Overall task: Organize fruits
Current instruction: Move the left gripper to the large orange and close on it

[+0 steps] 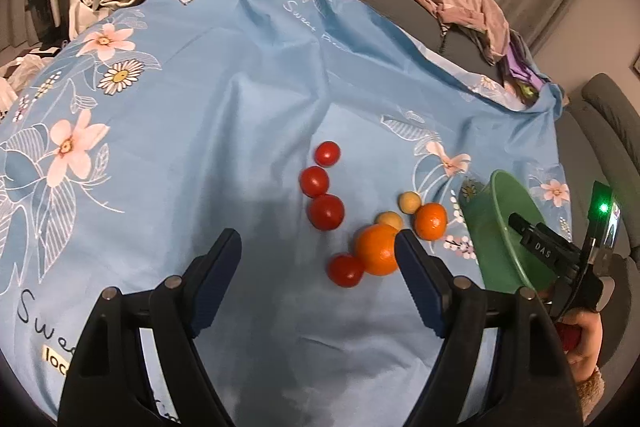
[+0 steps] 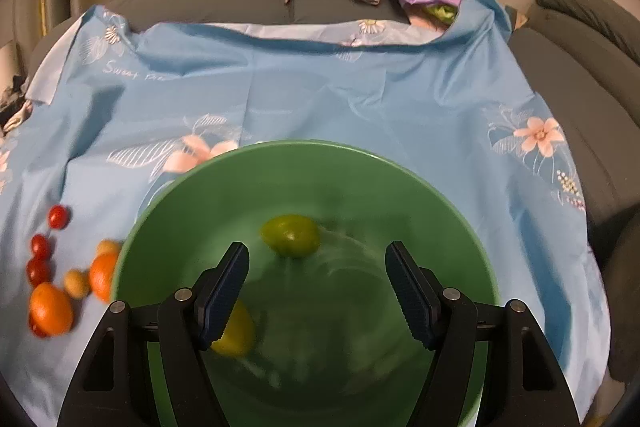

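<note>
Green bowl (image 2: 168, 211) sitting rigid on cloth (image 2: 360, 99), 2 fruits inside; right gripper (image 2: 316, 291) hovering over it, wide open, empty

Large orange (image 1: 376, 250) lying firm, rollable beside left gripper (image 1: 320, 267), gaping, empty; pinching widest middle looking best

4 tomatoes (image 1: 327, 211) lying nearby, soft, easily squashed

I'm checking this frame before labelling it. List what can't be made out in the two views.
- Right wrist view: the yellow fruit in the green bowl is blurred and half covered by the right gripper finger.
- Same view: the green fruit is too blurred to name.
- Left wrist view: the bowl's inside is partly hidden by the right gripper.
- Left wrist view: the left gripper finger covers the big orange's edge.
</note>
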